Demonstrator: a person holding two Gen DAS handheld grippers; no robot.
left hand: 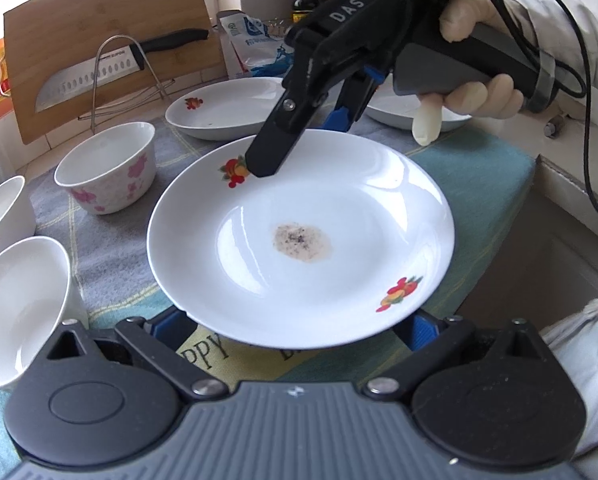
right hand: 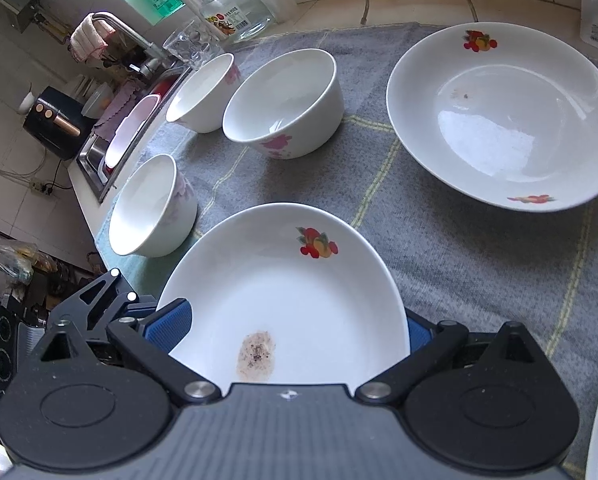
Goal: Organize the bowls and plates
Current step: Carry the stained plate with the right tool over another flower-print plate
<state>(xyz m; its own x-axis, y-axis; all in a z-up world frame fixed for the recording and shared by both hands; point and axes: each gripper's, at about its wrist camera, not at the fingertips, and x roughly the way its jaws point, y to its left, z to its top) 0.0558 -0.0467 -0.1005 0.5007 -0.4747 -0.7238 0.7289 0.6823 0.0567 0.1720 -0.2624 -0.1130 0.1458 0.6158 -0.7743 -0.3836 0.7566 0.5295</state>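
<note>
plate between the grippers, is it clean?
No, the plate carries a brownish speckled stain near the middle of its well.

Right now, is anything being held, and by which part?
Nothing looks clamped. The stained white fruit-print plate lies between open tongs: left tongs under its near rim, right tongs straddling its far rim. Whether it's lifted is unclear.

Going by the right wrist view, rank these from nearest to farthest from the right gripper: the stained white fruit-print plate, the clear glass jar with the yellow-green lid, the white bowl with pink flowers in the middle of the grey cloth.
1. Stained white fruit-print plate: between the right gripper's jaws.
2. White bowl with pink flowers: mid-cloth, up and left.
3. Clear glass jar with the yellow-green lid: at the back by the wall.
</note>
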